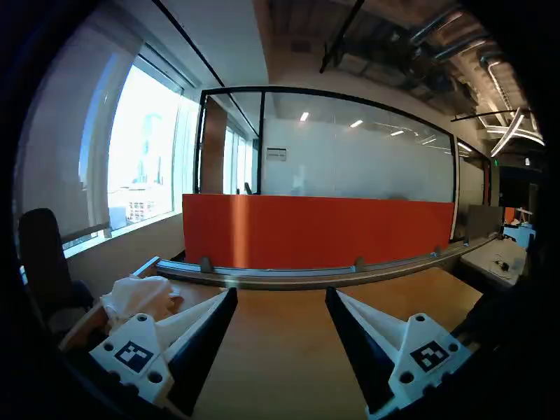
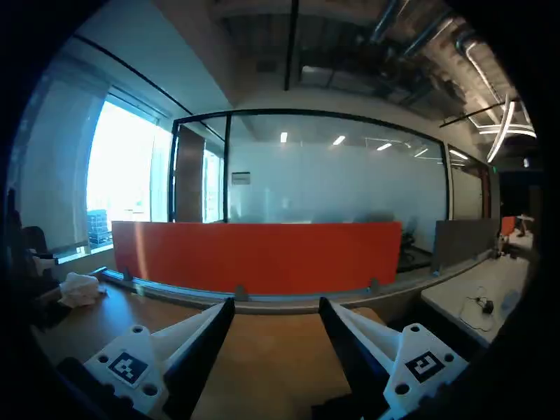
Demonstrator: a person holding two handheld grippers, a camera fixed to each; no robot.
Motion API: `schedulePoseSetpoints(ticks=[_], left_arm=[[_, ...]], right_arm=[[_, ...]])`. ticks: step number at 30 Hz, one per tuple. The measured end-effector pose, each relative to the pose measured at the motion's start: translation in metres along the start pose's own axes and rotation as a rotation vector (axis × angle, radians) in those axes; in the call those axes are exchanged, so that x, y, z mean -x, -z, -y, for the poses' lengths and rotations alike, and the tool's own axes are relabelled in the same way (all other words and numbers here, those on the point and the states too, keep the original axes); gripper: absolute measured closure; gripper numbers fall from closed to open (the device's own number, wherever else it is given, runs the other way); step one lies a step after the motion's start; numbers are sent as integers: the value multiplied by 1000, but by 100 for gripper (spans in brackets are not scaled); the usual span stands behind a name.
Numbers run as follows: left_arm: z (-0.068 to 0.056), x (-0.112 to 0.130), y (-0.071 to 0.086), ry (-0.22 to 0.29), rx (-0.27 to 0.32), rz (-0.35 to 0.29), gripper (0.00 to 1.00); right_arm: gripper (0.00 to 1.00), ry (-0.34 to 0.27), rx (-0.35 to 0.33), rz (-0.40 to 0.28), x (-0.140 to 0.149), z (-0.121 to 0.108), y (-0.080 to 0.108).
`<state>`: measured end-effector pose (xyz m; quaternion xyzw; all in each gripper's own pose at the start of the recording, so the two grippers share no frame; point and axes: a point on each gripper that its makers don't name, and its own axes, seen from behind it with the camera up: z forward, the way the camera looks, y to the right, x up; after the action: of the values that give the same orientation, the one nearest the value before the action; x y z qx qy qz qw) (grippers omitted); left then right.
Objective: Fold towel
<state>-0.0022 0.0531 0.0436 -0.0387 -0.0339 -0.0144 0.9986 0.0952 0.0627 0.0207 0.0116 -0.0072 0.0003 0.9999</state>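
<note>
Left claw: my left gripper point(image 1: 280, 292) stood spread wide with nothing between its fingers, above the wooden desk point(image 1: 280, 364).
Right claw: my right gripper point(image 2: 276, 302) was likewise released and empty, facing the orange divider point(image 2: 259, 255).
Towel: the towel point(image 1: 140, 295) lay crumpled in a pale heap at the desk's left end, near my left claw's left finger.
Handling: I judged it light, soft and limp, sure to sag from any single pinch, and not fragile.
Hold: I reckoned an edge or corner would serve best. Which fold hid a corner, I could not tell.
Progress: by my judgement, folding was not yet begun.
</note>
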Motion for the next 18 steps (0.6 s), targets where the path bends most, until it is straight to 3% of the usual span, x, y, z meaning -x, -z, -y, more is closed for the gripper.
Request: schedulePoseSetpoints(ticks=[9, 18], left_arm=[[3, -7, 3, -2, -4, -18, 7], [6, -8, 5, 4, -4, -27, 7]], right_arm=[[7, -38, -44, -9, 0, 45, -7], [7, -39, -41, -25, -5, 60, -11]])
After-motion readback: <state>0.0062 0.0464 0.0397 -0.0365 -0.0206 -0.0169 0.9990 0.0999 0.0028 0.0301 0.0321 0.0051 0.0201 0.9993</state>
